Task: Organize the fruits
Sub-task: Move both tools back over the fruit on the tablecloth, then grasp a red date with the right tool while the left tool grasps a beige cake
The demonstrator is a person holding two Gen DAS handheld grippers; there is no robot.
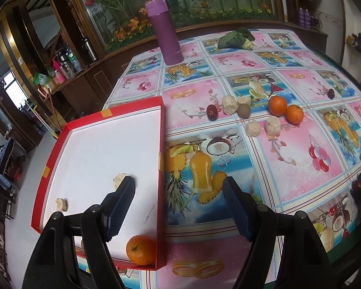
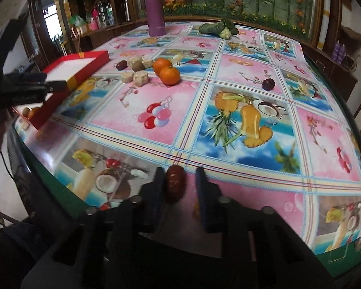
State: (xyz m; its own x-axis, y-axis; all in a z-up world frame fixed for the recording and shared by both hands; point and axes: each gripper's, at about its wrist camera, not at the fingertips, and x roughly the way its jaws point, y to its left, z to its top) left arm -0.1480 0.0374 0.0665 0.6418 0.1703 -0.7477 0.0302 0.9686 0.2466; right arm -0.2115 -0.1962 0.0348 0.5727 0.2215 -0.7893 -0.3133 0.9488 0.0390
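Observation:
A red tray (image 1: 161, 130) with a white floor lies at the table's left edge. It holds an orange (image 1: 141, 250) in its near corner and two beige chunks (image 1: 119, 179). My left gripper (image 1: 179, 207) is open and astride the tray's right wall, with nothing between its fingers. On the cloth beyond lie two oranges (image 1: 278, 106), dark dates (image 1: 212, 112), a brown round fruit (image 1: 243, 110) and more beige chunks (image 1: 273, 125). My right gripper (image 2: 180, 186) is open near the table's front edge. A red-brown date (image 2: 175, 184) lies between its fingers, against the left one, with a gap to the right one.
A tall purple flask (image 1: 167, 31) and a leafy vegetable (image 1: 235, 38) stand at the far side of the table. A lone date (image 2: 268, 84) lies to the right of the oranges (image 2: 170, 75). The tray (image 2: 84, 68) overhangs the table's left edge. Cabinets line the back wall.

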